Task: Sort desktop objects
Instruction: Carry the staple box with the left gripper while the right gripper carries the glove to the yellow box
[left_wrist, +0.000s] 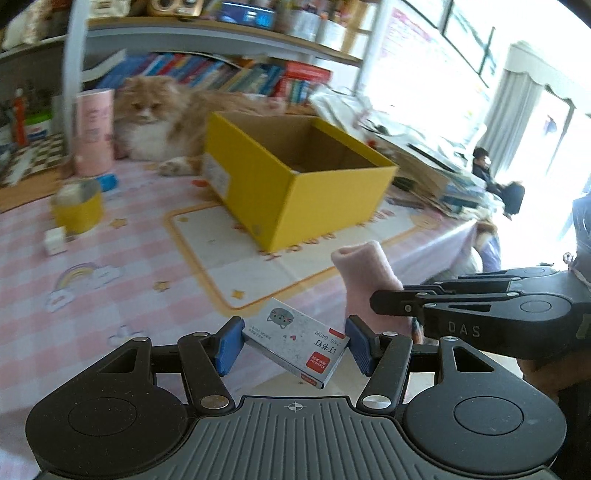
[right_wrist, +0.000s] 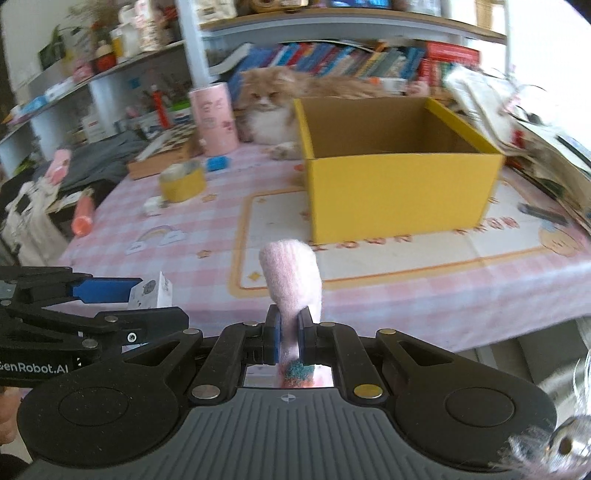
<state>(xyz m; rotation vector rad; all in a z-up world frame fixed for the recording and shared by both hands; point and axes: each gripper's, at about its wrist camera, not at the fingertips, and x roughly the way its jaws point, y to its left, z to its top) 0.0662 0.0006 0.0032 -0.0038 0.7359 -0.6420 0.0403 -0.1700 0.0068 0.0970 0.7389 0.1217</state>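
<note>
With the left tongs (left_wrist: 293, 345) pinching the staple box (left_wrist: 295, 343) and the right tongs (right_wrist: 289, 338) pinching the pink sock (right_wrist: 291, 277) above the bench's (right_wrist: 406, 295) near edge, carry both over the yellow box (right_wrist: 402, 192) before releasing.

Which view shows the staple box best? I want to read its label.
The left wrist view: the staple box fills the space between the left gripper fingers, its printed top facing the camera. The right wrist view shows only a small white corner of it beside a blue pad.
</note>
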